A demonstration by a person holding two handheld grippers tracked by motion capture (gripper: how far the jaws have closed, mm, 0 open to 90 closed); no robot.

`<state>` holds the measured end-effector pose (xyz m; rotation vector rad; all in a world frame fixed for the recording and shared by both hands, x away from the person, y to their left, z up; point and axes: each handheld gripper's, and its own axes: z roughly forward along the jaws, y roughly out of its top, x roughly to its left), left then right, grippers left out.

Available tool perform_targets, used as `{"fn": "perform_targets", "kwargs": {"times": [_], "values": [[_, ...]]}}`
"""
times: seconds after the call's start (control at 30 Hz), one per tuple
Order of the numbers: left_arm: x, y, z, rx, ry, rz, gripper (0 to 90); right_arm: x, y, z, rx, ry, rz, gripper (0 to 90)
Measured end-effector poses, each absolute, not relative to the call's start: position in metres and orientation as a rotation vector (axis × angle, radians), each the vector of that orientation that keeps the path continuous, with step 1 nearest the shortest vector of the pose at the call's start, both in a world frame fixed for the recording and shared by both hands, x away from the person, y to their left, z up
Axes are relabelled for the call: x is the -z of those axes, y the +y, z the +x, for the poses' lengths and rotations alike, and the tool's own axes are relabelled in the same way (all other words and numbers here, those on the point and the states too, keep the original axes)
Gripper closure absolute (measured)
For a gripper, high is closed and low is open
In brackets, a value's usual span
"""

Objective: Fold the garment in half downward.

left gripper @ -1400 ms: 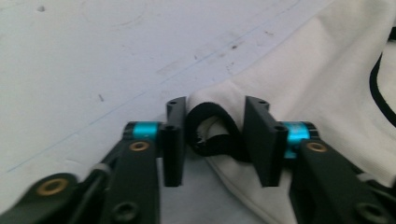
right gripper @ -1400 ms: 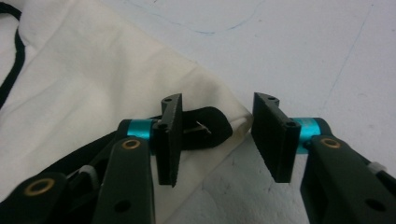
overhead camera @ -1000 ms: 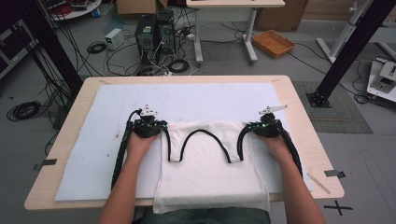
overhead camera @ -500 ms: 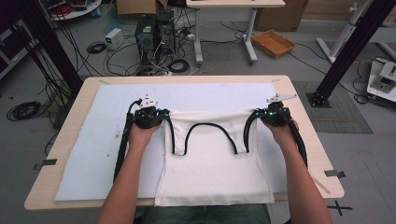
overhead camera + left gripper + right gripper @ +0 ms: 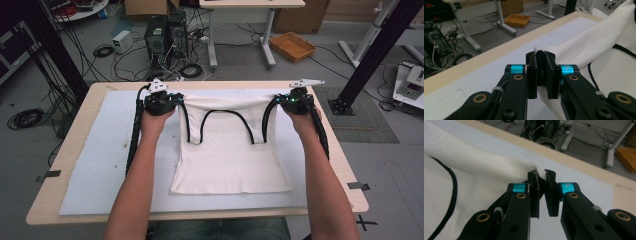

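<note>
step: folding, top edge lifted | item: white cotton tank top with black trim (image 5: 231,155), hem resting on the grey felt mat (image 5: 95,165), table centre | left gripper (image 5: 541,56): clamped on left corner | right gripper (image 5: 542,175): clamped on right corner | next: carry both corners evenly toward near hem, keep the 2 grips level

One white garment (image 5: 232,150), two tongs, one mat (image 5: 105,165), one table (image 5: 75,150)

Matt white cloth garment (image 5: 232,155), wooden table (image 5: 75,135)
</note>
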<state>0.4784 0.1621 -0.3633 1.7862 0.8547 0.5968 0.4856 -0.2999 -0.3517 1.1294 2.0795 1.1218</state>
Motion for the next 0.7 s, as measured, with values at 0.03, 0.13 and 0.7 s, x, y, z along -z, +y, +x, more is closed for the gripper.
{"fn": "perform_targets", "kwargs": {"times": [0.03, 0.13, 0.7], "values": [[0.362, 0.164, 0.478, -0.599, 0.854, 1.776, 81.7, 0.348, -0.299, 0.487, -1.125, 2.075, 1.131, 84.1], [0.360, 0.168, 0.475, -0.574, 0.855, 1.755, 81.4, 0.342, -0.299, 0.484, -1.175, 2.061, 1.111, 84.0], [0.380, 0.175, 0.421, -0.533, 0.825, 1.742, 81.1, 0.361, -0.316, 0.427, -1.289, 2.112, 1.028, 83.6]]}}
